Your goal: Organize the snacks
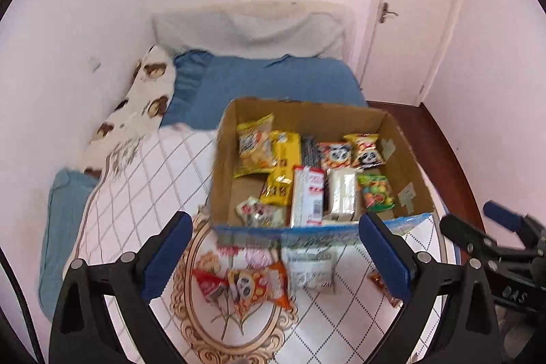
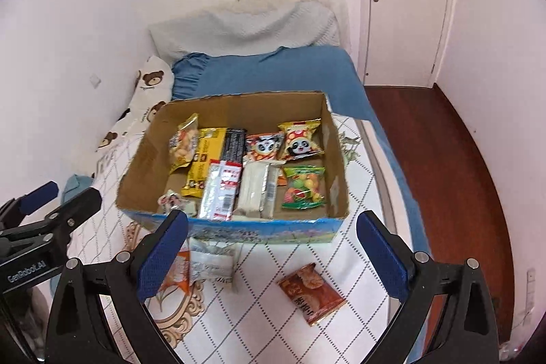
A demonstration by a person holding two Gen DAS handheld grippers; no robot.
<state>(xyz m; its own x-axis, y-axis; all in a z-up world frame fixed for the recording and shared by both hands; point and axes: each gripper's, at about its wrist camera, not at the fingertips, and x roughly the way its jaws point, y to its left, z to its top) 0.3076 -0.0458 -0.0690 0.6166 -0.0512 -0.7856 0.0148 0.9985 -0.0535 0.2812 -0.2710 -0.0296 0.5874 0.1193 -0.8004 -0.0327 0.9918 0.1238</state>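
Now | left gripper (image 1: pixel 276 248) gaping, marked "GenRobot.AI" | right gripper (image 2: pixel 273 244) gaping | brown packet (image 2: pixel 311 293) 6 o'clock of box (image 2: pixel 266 229)

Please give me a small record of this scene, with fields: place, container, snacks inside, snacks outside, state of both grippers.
place: bed with a diamond-pattern cover
container: open cardboard box on the bed
inside: two panda packets, fruit candy bag, yellow packets, white bars
outside: brown packet, white packet, orange panda packet, all in front of the box
left gripper: open, empty
right gripper: open, empty
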